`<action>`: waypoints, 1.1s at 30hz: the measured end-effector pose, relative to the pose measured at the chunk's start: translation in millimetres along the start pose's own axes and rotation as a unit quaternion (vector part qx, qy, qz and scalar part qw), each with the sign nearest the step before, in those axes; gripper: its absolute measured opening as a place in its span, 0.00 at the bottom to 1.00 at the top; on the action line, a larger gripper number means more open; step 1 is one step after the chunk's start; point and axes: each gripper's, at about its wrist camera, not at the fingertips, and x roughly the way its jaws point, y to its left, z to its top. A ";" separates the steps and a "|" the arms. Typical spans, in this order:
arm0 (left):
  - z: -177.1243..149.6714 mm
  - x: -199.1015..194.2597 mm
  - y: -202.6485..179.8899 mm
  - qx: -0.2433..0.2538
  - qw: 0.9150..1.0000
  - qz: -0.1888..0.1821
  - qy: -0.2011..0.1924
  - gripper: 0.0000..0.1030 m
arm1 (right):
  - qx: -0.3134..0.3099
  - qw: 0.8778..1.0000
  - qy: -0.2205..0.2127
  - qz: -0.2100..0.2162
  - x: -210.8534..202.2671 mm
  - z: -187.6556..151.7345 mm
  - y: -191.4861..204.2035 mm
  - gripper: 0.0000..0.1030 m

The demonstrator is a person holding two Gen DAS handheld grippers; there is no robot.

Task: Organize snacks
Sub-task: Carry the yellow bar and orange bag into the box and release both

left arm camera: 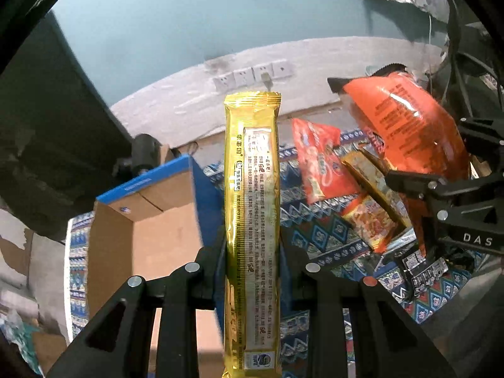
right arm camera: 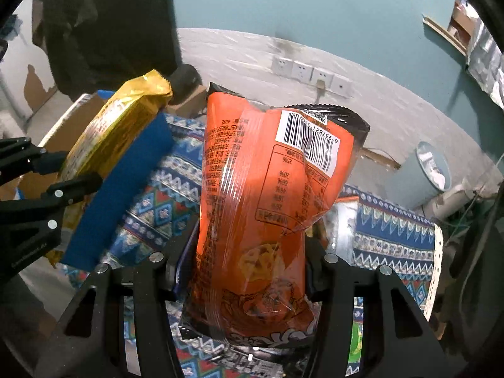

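Gold wrapper (left arm camera: 252,220) clamped in left fingers (left arm camera: 252,249) — orange bag (right arm camera: 252,204) gripped in right fingers (right arm camera: 249,252), box (left arm camera: 141,220) at 9 o'clock.

A table covered with a patterned cloth (left arm camera: 318,239) in blue, red and white zigzags and diamonds carries everything. The cloth's white edge (right arm camera: 438,264) hangs over the side below and right of the right tool (right arm camera: 249,258).

Left of the left tool (left arm camera: 252,252), an open cardboard box (left arm camera: 145,220) with blue outer walls rests on the cloth, flaps raised.

Beyond and to the right of the left tool, loose snack packets lie on the cloth: a red packet (left arm camera: 318,160), beside it a yellow-orange packet (left arm camera: 371,208) partly overlapping it, and nearer, a dark packet with white print (left arm camera: 425,272). Under the right tool, more wrappers lie on the cloth, too hidden to name.
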 end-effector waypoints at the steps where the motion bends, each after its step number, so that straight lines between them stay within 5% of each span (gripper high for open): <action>1: -0.2 -2.5 3.3 -0.001 1.000 0.003 -0.003 0.28 | -0.003 1.000 -0.002 0.002 -1.7 2.6 4.5 0.52; 33: -57.4 4.9 141.0 -0.123 0.990 0.068 0.014 0.28 | -0.077 0.993 -0.010 0.092 37.8 79.2 139.7 0.52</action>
